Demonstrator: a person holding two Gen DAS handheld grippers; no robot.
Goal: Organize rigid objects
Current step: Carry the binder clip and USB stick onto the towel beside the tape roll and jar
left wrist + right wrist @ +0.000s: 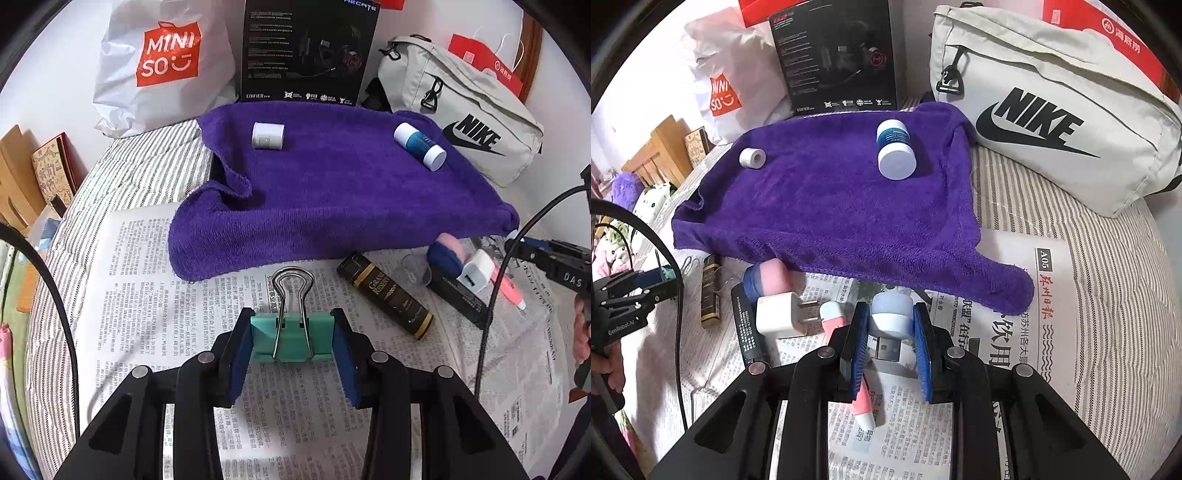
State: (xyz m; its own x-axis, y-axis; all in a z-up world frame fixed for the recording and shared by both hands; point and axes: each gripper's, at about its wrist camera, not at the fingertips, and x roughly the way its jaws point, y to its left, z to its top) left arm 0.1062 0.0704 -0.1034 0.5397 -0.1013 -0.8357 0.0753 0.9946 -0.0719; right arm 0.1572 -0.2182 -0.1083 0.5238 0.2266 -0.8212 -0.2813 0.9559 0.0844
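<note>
Jaws of right gripper (891, 334) clamp a USB gadget (889, 321) — its front half hidden.

Background's pretty cluttered: a white Miniso bag (155, 70), a black Edifier headset box (308, 51) and a grey Nike pouch (1052, 110) sit at the back. A red paper bag (484, 62) pokes out behind the pouch, and newspaper (155, 280) lies over striped bedding (1108, 266).

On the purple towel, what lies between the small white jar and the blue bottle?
Nothing: only bare purple towel between the white jar and the blue bottle, shown in both wrist views.
</note>
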